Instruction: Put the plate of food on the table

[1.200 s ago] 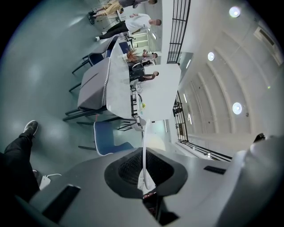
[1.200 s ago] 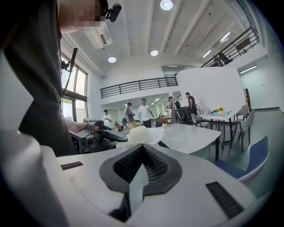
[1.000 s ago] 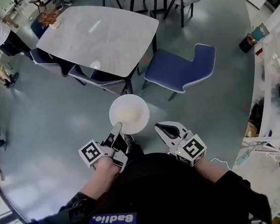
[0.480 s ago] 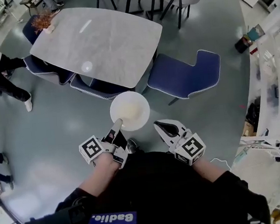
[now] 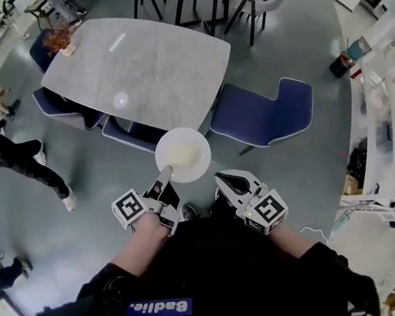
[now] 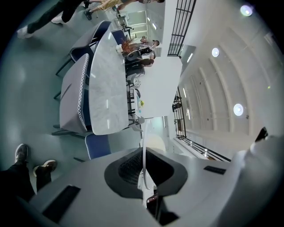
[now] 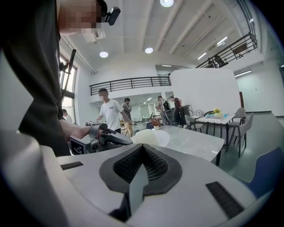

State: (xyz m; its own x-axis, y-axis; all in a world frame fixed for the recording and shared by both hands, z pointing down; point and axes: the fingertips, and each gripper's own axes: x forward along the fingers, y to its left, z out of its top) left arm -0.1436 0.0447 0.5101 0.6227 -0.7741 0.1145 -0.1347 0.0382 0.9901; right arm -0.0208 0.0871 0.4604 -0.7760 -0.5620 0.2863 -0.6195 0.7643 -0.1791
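The plate (image 5: 183, 155), white, stiff and probably light but breakable, hangs in the air just short of the tabletop (image 5: 145, 61), its near rim pinched in the left tool (image 5: 165, 173), a thin, likely slippery hold, while the right tool (image 5: 230, 183) beside it is closed on nothing.

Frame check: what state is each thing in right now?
plate: held by its near rim, in the air, not yet on the table.
left gripper: shut on the plate's rim.
right gripper: shut, empty.
table: top bare but for flowers at the far corner.
blue chair: pulled out from the table, unoccupied.
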